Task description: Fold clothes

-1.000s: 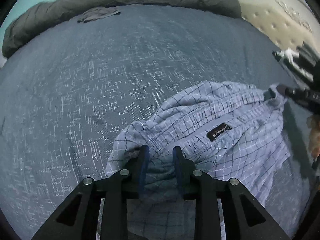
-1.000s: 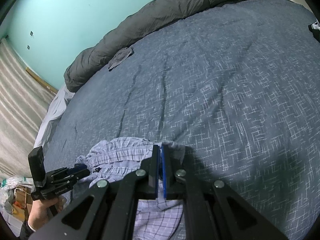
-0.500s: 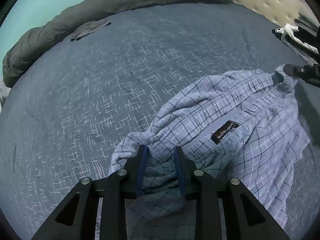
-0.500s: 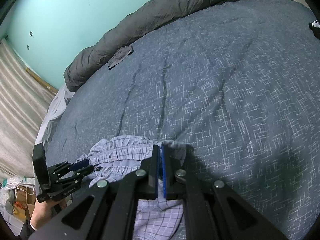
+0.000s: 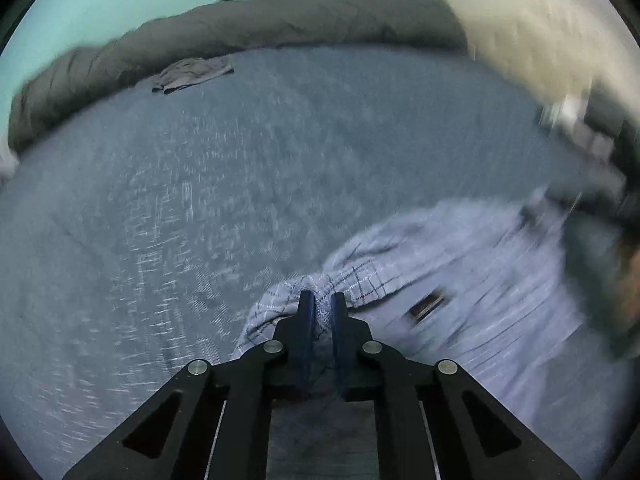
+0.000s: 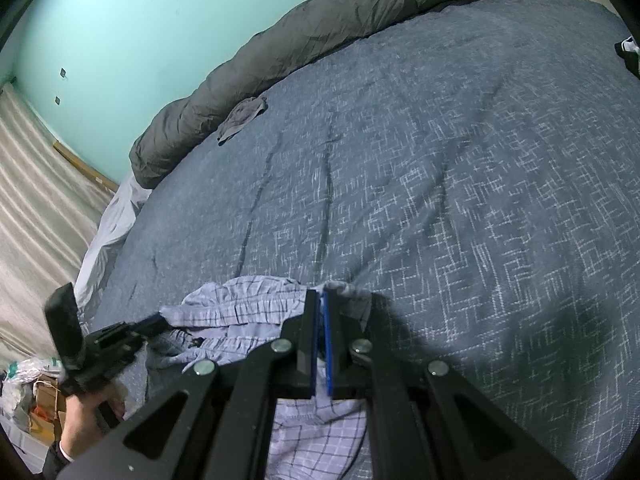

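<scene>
The checked shorts point(image 5: 460, 264) lay at the near edge of the bed point(image 6: 440, 184), stretched between the two grippers, and part of the light blue cloth hung down below them. The left gripper point(image 5: 322, 300) had its fingers nearly closed on a bunched corner of the waistband, with the cloth pressed between the blue pads. In the left wrist view the picture was strongly blurred, so the small dark label point(image 5: 428, 306) on the shorts could not be read. The right gripper point(image 6: 321, 294) had its fingers closed on the other end of the waistband, and only a thin fold of cloth showed between the pads. In the right wrist view the left gripper point(image 6: 154, 322) appeared at the lower left, pinching the far corner of the shorts point(image 6: 248, 308), and a hand point(image 6: 86, 420) with a dark sleeve held it from below. The bed was covered with a dark blue bedspread with a white line pattern. A grey duvet point(image 6: 320, 28) was rolled along the far side of the bed, against the green wall point(image 6: 140, 32). A small grey garment point(image 6: 242, 114) lay on the bedspread just beside the duvet, well apart from the shorts. Some bags and boxes point(image 6: 28, 392) stood on the floor at the lower left
</scene>
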The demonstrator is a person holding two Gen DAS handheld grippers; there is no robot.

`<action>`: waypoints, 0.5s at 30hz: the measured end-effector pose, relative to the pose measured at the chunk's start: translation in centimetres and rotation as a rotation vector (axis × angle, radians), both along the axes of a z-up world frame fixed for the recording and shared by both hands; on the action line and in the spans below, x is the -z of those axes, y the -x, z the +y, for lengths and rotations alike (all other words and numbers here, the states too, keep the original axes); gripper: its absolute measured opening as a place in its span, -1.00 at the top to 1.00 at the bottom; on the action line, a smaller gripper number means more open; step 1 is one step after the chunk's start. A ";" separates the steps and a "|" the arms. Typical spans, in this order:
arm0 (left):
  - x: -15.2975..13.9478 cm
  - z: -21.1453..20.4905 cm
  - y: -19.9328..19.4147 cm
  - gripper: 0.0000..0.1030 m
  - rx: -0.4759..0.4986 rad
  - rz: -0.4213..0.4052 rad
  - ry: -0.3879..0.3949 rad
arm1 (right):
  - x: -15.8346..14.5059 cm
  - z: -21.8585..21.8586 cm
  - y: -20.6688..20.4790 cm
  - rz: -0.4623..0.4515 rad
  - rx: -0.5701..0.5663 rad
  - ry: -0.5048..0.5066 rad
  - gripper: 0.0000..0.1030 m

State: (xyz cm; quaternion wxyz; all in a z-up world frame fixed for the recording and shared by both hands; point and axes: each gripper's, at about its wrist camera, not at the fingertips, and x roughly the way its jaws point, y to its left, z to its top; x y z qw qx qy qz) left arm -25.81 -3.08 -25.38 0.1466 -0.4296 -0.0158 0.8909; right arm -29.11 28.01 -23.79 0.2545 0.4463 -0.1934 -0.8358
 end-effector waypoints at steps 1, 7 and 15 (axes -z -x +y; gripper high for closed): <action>-0.5 -0.6 0.0 0.83 -0.010 0.004 -0.062 | -0.1 0.0 0.0 0.003 -0.001 0.005 0.96; -1.5 -4.1 0.4 0.83 -0.076 0.004 -0.374 | -0.7 0.2 -0.1 0.039 -0.006 0.031 0.96; 2.6 -8.5 1.0 0.79 -0.259 -0.097 -0.624 | -0.6 0.7 -0.1 0.046 0.016 0.037 0.96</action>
